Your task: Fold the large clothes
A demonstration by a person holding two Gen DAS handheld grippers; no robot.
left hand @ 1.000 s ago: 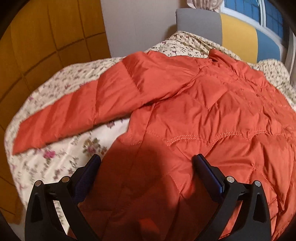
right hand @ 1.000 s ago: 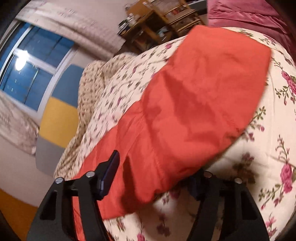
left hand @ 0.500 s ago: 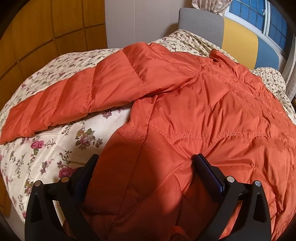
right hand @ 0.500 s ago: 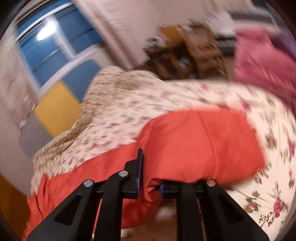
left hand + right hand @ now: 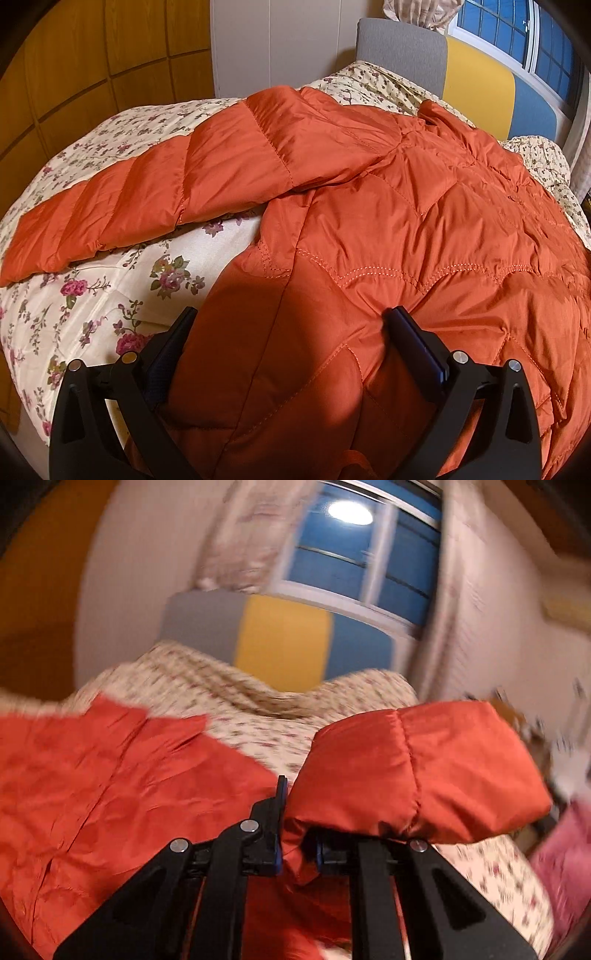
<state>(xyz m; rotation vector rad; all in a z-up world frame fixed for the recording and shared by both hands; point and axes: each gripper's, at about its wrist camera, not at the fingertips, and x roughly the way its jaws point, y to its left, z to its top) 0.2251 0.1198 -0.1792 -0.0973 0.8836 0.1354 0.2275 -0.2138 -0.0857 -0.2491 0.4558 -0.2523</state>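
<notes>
Right tool (image 5: 297,834) pinches raised sleeve (image 5: 417,771); left tool (image 5: 291,332) spread, angled down over jacket (image 5: 406,258)

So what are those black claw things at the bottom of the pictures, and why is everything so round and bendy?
Those claws are grabbers that a person holds, one in each hand. Each has a tiny camera with a bulging lens, which bends everything. One picture looks along the left gripper: its two fingers stand wide apart around the edge of a big orange puffy jacket spread on a bed with a flowery quilt. One sleeve lies stretched out flat. The other picture looks along the right gripper, which is pinched shut on the other sleeve, lifted off the bed. It is blurry.
</notes>
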